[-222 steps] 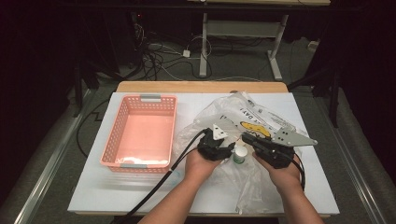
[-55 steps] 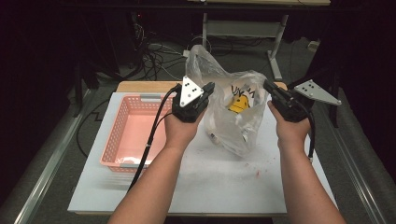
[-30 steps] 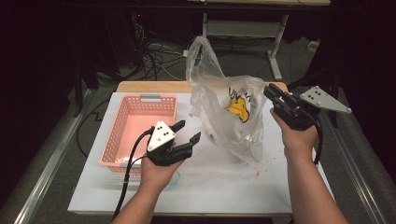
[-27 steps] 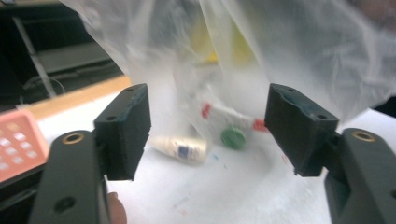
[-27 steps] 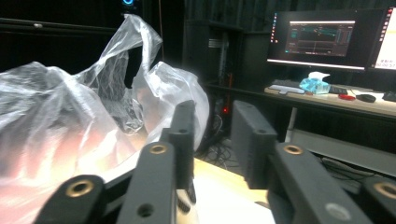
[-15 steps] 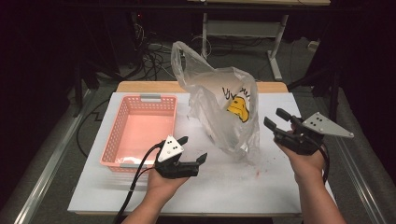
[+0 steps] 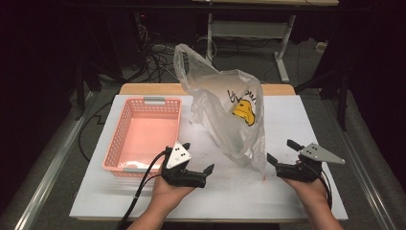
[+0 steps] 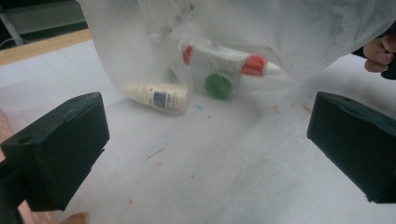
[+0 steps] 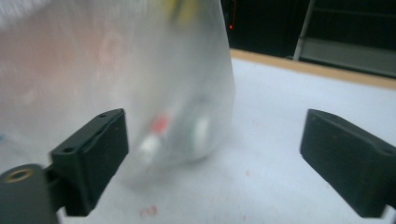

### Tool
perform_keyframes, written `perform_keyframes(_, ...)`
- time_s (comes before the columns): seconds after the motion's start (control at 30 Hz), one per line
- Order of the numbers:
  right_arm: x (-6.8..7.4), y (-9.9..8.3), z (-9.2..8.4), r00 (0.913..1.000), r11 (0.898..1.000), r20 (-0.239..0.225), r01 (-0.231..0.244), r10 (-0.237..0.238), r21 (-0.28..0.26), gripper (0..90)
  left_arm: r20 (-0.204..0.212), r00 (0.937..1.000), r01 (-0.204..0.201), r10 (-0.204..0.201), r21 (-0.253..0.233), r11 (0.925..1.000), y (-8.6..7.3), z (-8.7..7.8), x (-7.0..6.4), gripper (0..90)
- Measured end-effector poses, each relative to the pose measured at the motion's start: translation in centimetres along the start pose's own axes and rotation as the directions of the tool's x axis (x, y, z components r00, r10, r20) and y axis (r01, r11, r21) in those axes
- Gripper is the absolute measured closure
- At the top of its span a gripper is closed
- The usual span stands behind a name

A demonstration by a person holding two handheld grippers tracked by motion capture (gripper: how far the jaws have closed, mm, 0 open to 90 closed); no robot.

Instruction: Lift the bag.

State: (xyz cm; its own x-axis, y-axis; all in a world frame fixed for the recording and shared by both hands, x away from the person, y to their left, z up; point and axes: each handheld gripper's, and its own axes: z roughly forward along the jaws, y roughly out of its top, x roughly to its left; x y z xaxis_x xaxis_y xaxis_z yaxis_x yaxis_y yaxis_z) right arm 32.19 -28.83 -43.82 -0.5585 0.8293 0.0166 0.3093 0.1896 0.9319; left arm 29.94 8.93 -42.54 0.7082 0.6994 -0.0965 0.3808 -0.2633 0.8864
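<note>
standing free mid-worktop: clear plastic bag [image 7: 225,115], leaning toward the far edge. pink basket [image 7: 143,132] by left edge. left gripper [image 7: 197,163] and right gripper [image 7: 282,152] near front edge, jaws just opened, nothing between. white bottle [image 8: 159,97], tube [image 8: 224,63], green cap [image 8: 218,85] inside bag.

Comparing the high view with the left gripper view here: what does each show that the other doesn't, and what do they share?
High view alone: the pink basket left of the bag, the yellow print on the bag, and the right gripper, open and low on the table.

Left gripper view alone: the bag's contents, a small white bottle, a green cap and a white tube with red bands, lying on the table under the plastic.

Both: the clear plastic bag, held by neither gripper, and the left gripper, jaws just opened wide and empty.
</note>
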Motion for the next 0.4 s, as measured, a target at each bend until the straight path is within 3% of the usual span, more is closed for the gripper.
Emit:
perform_keyframes(0.1, 0.0, -1.0, 0.0, 1.0000, 1.000, 0.006, -0.001, 0.001, 0.011, 0.1, -0.001, 1.0000, -0.001, 0.001, 0.005, 1.0000, -0.3, 0.1, -0.1, 0.0)
perform_keyframes(0.23, 0.1, -1.8, -0.1, 0.9999, 1.000, 0.003, -0.014, 0.013, 0.020, 0.0, 0.010, 0.9999, -0.006, 0.006, -0.005, 1.0000, -0.7, 0.0, -0.3, 0.0)
perform_keyframes(0.4, -0.3, -1.9, -0.3, 0.9996, 1.000, 0.023, -0.017, 0.017, 0.007, 0.1, -0.010, 0.9999, 0.003, -0.003, -0.006, 1.0000, -0.9, -0.2, -0.1, 0.0)
